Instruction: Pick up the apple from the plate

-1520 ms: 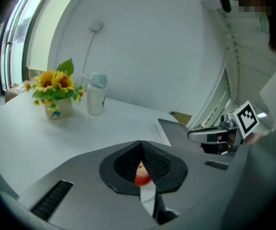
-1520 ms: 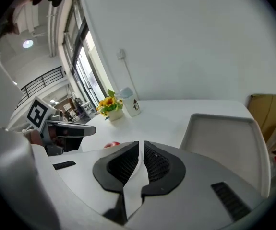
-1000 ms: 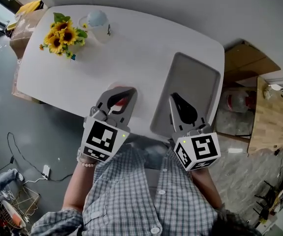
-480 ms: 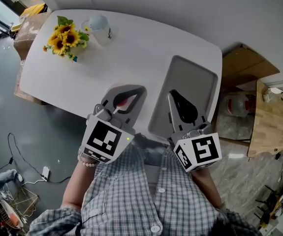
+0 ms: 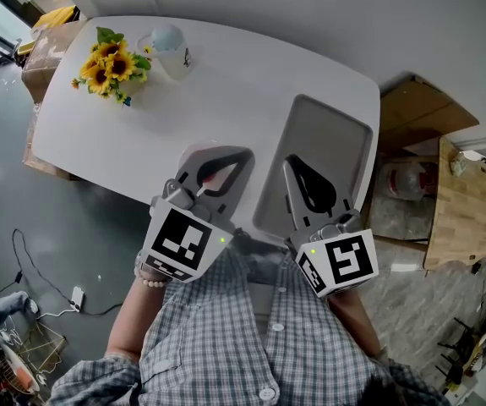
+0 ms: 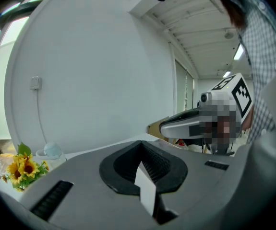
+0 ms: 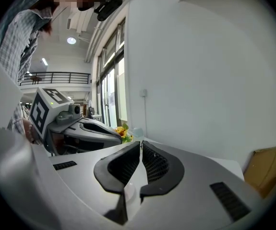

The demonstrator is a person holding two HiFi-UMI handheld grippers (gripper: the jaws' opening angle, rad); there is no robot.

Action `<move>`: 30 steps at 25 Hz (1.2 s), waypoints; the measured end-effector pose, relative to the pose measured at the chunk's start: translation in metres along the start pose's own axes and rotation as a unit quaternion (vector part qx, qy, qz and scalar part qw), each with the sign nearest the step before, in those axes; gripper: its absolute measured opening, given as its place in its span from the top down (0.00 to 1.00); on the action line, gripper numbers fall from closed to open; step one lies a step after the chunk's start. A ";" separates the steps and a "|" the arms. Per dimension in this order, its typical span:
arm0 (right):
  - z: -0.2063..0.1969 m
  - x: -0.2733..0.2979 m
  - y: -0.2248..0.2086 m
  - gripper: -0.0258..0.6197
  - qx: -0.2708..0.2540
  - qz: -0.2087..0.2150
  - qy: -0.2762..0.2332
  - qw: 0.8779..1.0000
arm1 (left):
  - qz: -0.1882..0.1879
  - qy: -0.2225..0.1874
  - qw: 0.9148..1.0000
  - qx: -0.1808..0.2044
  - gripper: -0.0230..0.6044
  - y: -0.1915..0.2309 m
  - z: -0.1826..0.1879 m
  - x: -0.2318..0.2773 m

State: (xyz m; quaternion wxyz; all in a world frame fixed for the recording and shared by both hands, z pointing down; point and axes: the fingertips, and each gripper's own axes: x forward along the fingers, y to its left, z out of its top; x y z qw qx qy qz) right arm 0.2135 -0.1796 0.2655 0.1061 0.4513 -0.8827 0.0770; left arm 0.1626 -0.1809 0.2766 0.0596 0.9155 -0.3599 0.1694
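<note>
In the head view a red apple (image 5: 212,176) shows only as a patch through the gap behind my left gripper's (image 5: 222,152) tips. It lies on a pale plate (image 5: 185,157) near the front edge of the white table (image 5: 226,83). The left gripper hovers right above the apple, its tips together and nothing between them. The left gripper view looks up at the wall and shows neither apple nor plate. My right gripper (image 5: 290,162) is shut and empty over the near end of a grey tray (image 5: 331,134).
Sunflowers (image 5: 107,62) and a clear cup (image 5: 168,45) stand at the table's far left. A cardboard box (image 5: 424,108) and a wooden board (image 5: 466,205) lie on the floor to the right. Cables (image 5: 48,277) trail on the floor at the left.
My left gripper has shifted slightly right and forward over the plate, and the right gripper has edged left. Neither has taken hold of anything.
</note>
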 end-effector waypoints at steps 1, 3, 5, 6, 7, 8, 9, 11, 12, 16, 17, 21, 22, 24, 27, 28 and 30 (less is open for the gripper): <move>0.000 0.000 0.000 0.91 0.000 0.001 0.000 1.000 | 0.000 0.000 1.000 -0.001 0.95 0.001 0.000 0.000; 0.001 0.001 0.001 0.91 0.000 0.002 0.001 1.000 | 0.001 0.001 1.000 -0.002 0.95 0.001 0.000 0.000; 0.001 0.001 0.002 0.91 -0.002 0.002 0.002 1.000 | 0.000 0.001 1.000 -0.002 0.95 0.001 0.000 0.000; 0.000 0.001 0.002 0.91 -0.002 0.002 0.003 1.000 | -0.001 0.002 1.000 -0.002 0.95 0.000 0.000 0.001; 0.000 0.000 0.002 0.91 -0.003 0.002 0.004 1.000 | -0.001 0.003 1.000 -0.002 0.95 0.000 -0.001 0.001; 0.000 0.000 0.002 0.91 -0.004 0.002 0.004 1.000 | -0.002 0.004 1.000 -0.003 0.95 0.000 -0.001 0.001; 0.000 0.000 0.002 0.91 -0.004 0.002 0.005 1.000 | -0.003 0.005 1.000 -0.003 0.95 -0.001 -0.002 0.001; -0.002 0.000 0.002 0.91 -0.004 0.002 0.006 1.000 | -0.004 0.006 1.000 -0.003 0.95 -0.002 -0.003 0.002; -0.002 0.000 0.002 0.91 -0.004 0.002 0.007 1.000 | -0.005 0.007 1.000 -0.003 0.95 -0.002 -0.004 0.002; -0.004 0.000 0.003 0.91 -0.006 0.002 0.010 1.000 | -0.004 0.008 1.000 -0.004 0.95 -0.002 -0.005 0.003; -0.004 0.000 0.003 0.91 -0.007 0.003 0.011 1.000 | -0.003 0.008 1.000 -0.005 0.95 -0.002 -0.005 0.003; -0.006 0.000 0.003 0.91 -0.008 0.004 0.014 1.000 | -0.003 0.009 1.000 -0.006 0.95 -0.002 -0.006 0.003; -0.006 0.000 0.004 0.91 -0.008 0.004 0.015 1.000 | -0.002 0.009 1.000 -0.006 0.95 -0.002 -0.006 0.002; -0.005 0.001 0.004 0.91 -0.009 0.004 0.015 1.000 | -0.002 0.009 1.000 -0.007 0.95 -0.002 -0.007 0.002; -0.006 0.002 0.004 0.91 -0.009 0.005 0.015 1.000 | -0.003 0.010 1.000 -0.007 0.95 -0.001 -0.007 0.003; -0.006 0.002 0.004 0.91 -0.009 0.006 0.016 1.000 | -0.003 0.011 1.000 -0.007 0.95 -0.001 -0.008 0.003; -0.007 0.003 0.004 0.91 -0.010 0.007 0.018 1.000 | -0.003 0.012 1.000 -0.008 0.95 -0.001 -0.009 0.004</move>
